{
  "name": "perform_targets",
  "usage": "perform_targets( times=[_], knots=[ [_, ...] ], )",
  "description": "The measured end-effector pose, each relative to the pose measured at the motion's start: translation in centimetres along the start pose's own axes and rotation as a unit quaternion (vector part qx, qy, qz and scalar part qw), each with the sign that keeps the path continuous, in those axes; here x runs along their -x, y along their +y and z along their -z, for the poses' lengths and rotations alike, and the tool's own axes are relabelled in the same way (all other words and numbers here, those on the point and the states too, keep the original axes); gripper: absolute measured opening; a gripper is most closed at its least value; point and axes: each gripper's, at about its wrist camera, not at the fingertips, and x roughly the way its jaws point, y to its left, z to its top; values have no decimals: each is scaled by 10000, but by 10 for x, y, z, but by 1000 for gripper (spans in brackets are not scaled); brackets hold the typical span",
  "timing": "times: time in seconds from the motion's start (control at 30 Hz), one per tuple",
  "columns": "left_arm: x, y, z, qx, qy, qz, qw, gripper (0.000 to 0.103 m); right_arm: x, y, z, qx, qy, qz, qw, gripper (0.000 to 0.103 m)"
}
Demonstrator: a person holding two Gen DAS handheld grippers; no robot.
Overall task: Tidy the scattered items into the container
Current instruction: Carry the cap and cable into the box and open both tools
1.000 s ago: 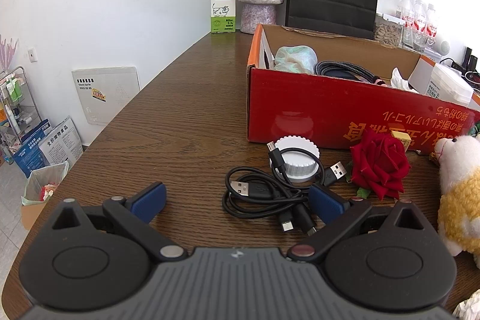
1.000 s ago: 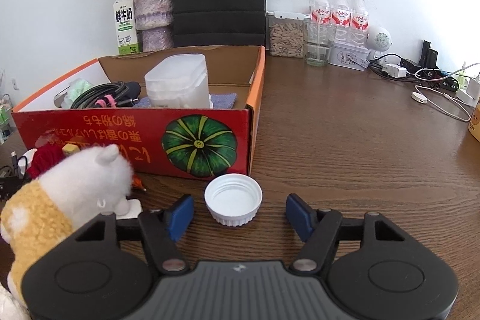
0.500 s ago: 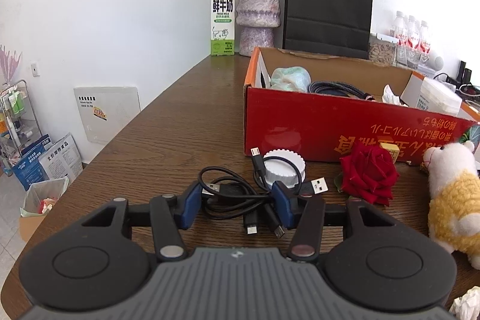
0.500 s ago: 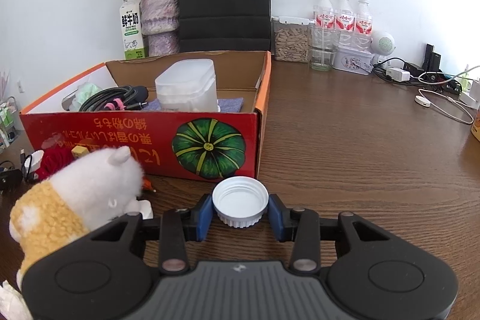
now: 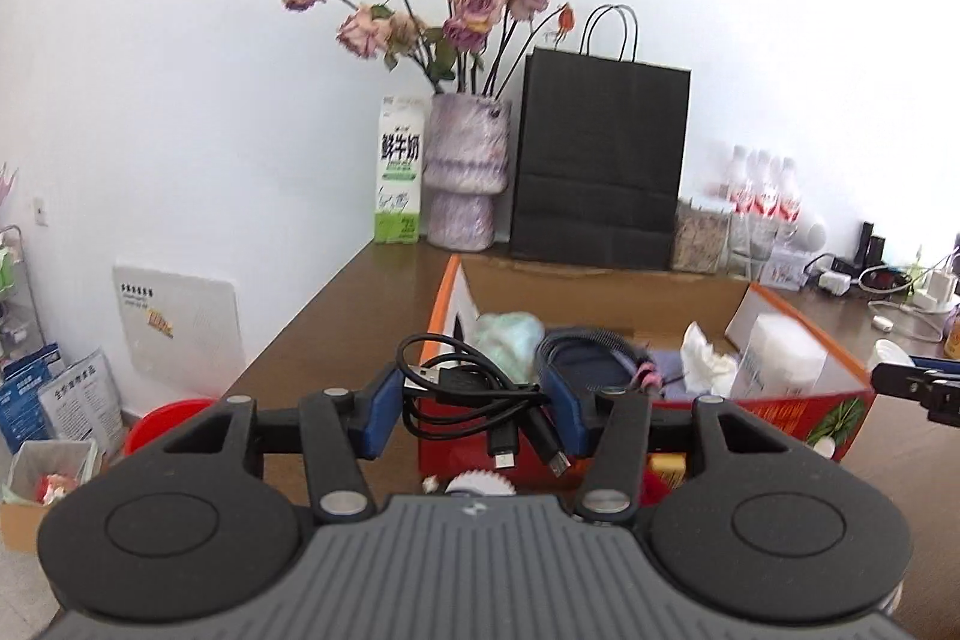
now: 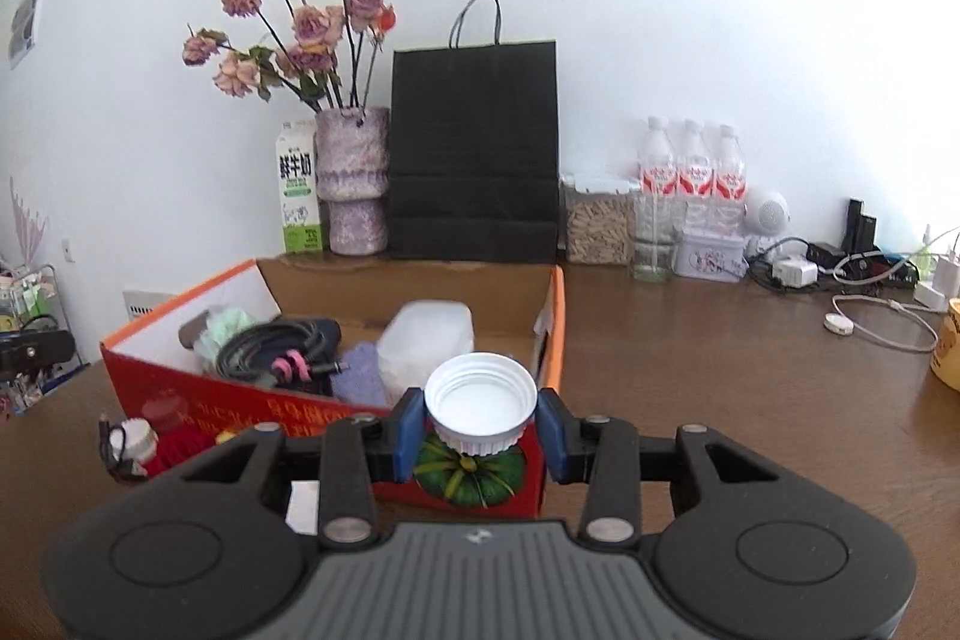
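Left wrist view, lower centre: left gripper [image 5: 474,403], blue pads clamped on a black cable bundle [image 5: 465,391] held between them, clear of the table [image 5: 336,322]. Loops of the bundle standing above and between the pads; plug ends hanging just below, at centre frame. Directly beyond the bundle, centre to right of frame: red cardboard box [image 5: 780,415], open at the top, holding a pale green wad [image 5: 510,334], a dark coiled cord [image 5: 591,355], a crumpled white tissue [image 5: 708,367] and a translucent tub [image 5: 777,358]. Just below the plug ends, at the edge of the gripper body: a ribbed white cap [image 5: 480,481] on the table in front of the box. At far right edge: tip of the other gripper.

Right wrist view, lower centre: right gripper [image 6: 480,427], blue pads closed against the ribbed sides of a white bottle cap [image 6: 480,400], open side up, lifted off the table [image 6: 720,388]. Behind and below the cap: near right corner of the red cardboard box [image 6: 240,400], pumpkin picture [image 6: 471,478] on its front wall just under the cap. Inside the box, left of centre: dark coiled cord [image 6: 270,346] and translucent tub [image 6: 429,334]. At back of table, upper half of both views: milk carton [image 6: 297,190], vase of dried roses [image 6: 351,181], black paper bag [image 6: 474,154].
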Motion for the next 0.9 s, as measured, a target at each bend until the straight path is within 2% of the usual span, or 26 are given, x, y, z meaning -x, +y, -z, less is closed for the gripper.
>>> perform_targets(
  times=[0.13, 0.23, 0.4, 0.47, 0.5, 0.53, 0.7, 0.9],
  knots=[
    [-25, -18, -26, 306, -204, 145, 9992, 52, -17, 20, -29, -36, -271, -385, 9989, 38],
    [-57, -27, -41, 515, -181, 255, 9982, 52, -49, 40, -48, -62, -202, -753, 9969, 38],
    [-128, -31, -43, 638, 193, 265, 9974, 52, -108, 55, -60, -107, 13, -906, 9958, 38],
    [-148, -25, -32, 726, 538, 341, 9953, 52, -119, 54, -54, -167, 195, -839, 9961, 38],
    [-152, -21, -27, 778, 767, 366, 9933, 52, -120, 53, -51, -166, 275, -776, 9965, 38],
    [-154, -17, -25, 878, 814, 440, 9918, 52, -121, 51, -48, -201, 302, -773, 9963, 39],
    [-146, -20, -21, 715, 626, 398, 9947, 52, -122, 57, -40, -73, 401, -724, 9965, 39],
    [-146, -31, -19, 491, 638, 399, 9960, 52, -123, 60, -37, 62, 418, -608, 9973, 39]
  ],
)
